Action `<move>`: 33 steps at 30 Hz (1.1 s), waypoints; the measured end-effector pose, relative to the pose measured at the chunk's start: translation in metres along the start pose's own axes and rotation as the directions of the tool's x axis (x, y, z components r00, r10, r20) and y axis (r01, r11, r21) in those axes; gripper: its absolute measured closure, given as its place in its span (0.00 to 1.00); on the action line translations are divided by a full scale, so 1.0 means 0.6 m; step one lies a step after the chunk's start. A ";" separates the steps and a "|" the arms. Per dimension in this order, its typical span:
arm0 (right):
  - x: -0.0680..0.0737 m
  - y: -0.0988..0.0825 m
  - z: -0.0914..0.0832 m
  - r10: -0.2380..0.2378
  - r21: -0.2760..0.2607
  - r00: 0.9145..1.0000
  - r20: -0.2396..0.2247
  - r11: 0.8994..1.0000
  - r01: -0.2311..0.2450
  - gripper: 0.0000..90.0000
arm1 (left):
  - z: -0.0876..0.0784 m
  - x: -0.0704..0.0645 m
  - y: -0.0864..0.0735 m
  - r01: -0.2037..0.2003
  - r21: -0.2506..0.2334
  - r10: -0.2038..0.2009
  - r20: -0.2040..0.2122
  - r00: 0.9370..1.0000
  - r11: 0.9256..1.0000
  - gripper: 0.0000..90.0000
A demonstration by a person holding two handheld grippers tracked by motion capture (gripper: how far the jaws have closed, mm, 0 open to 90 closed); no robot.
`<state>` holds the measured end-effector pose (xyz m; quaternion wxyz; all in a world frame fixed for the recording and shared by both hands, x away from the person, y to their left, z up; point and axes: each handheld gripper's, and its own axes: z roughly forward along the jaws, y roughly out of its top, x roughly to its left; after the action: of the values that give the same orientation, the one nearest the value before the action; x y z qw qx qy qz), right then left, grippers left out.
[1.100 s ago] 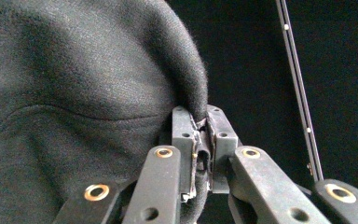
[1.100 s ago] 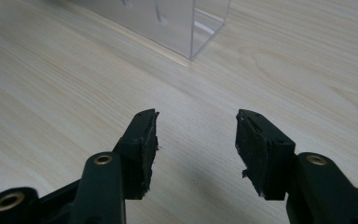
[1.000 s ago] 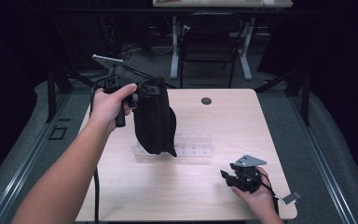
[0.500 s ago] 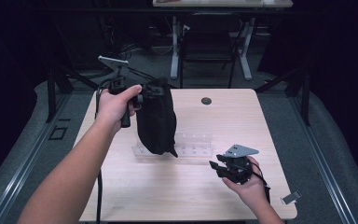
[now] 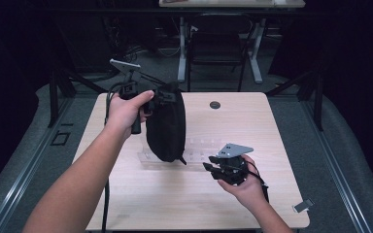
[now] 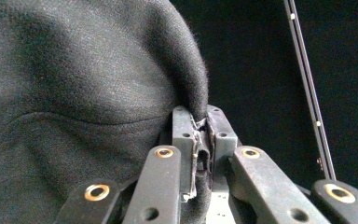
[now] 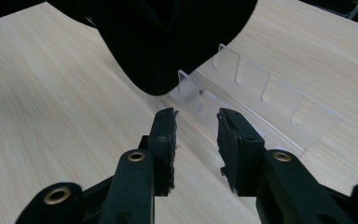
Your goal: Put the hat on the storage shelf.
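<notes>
A black cloth bag (image 5: 166, 130) hangs above the wooden table (image 5: 262, 126), lifted by its top edge. My left gripper (image 5: 169, 95) is shut on that edge; in the left gripper view the fabric (image 6: 74, 93) is pinched between the closed jaws of my left gripper (image 6: 199, 122). Under the bag a clear plastic divider tray (image 5: 201, 148) lies on the table. My right gripper (image 5: 211, 168) hovers just in front of the tray's right end. Its jaws have just been closing and now stand partly open with nothing between them; my right gripper (image 7: 196, 125) points at the tray (image 7: 261, 93) and the bag's bottom (image 7: 168, 42).
A round cable hole (image 5: 215, 105) sits near the table's far edge. A small grey clip (image 5: 302, 205) lies at the front right corner. Behind the table stands a chair (image 5: 218, 48) under another desk.
My right gripper has risen and moved left toward the tray, and its jaws have narrowed. The left hand and the bag have stayed almost where they were.
</notes>
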<state>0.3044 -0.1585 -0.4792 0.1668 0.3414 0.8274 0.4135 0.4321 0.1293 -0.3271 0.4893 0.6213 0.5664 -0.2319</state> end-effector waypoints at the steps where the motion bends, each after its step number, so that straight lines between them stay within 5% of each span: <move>1: 0.001 0.001 0.001 -0.004 0.001 1.000 0.001 1.000 0.004 0.75 | 0.002 -0.001 -0.001 -0.002 0.003 0.002 -0.001 1.000 1.000 0.94; 33: 0.061 0.056 0.051 -0.097 0.008 0.992 -0.077 0.995 0.098 0.86 | 0.003 -0.012 -0.002 -0.017 0.011 0.017 -0.007 1.000 1.000 0.91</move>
<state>0.3098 -0.1013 -0.4706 0.1530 0.2853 0.8514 0.4127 0.4297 0.1243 -0.3223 0.4860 0.6296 0.5614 -0.2286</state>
